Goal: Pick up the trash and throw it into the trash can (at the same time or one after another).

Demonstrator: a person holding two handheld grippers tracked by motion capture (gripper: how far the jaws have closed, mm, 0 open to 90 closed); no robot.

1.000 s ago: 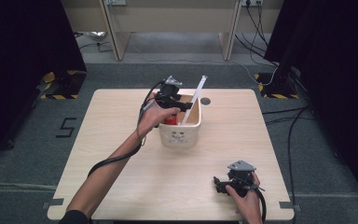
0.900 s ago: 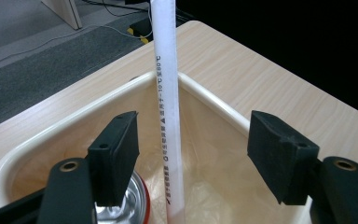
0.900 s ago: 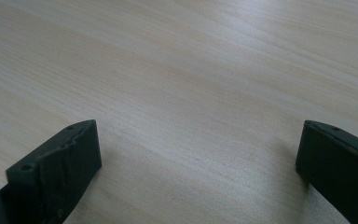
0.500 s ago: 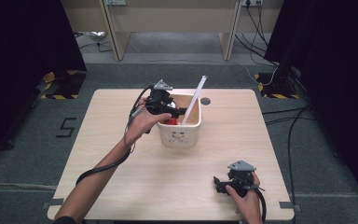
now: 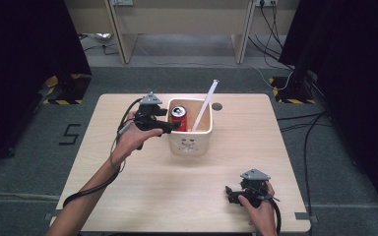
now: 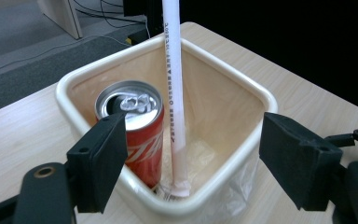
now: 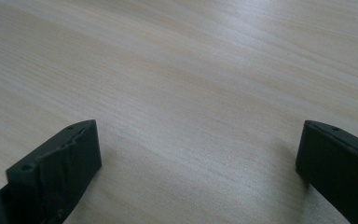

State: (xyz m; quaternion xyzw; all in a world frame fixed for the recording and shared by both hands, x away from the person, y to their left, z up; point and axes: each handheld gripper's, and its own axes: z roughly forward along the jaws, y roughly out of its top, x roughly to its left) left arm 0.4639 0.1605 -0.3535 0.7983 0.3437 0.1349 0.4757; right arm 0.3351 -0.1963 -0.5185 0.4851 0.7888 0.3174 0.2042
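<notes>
Red and upright, the soda can [image 5: 179, 117] stood in the cream bin [image 5: 191, 146] beside a leaning white wrapped straw [image 5: 205, 104]. A second earlier the left gripper [image 5: 174, 126] had been over the bin at the can; it had since drawn back to the bin's left rim, its jaws having just opened wide, nothing between them. Across the wooden table [image 5: 142, 191], the right gripper [image 5: 230, 192] had not shifted, jaws spread wide and empty.

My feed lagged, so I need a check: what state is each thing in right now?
red can: upright in bin, tab end up.
white bin: upright on table.
long white stick: leaning in bin.
left hand-held gripper: open, jaws just opened, nothing gripped.
right hand-held gripper: open, low over table.
</notes>
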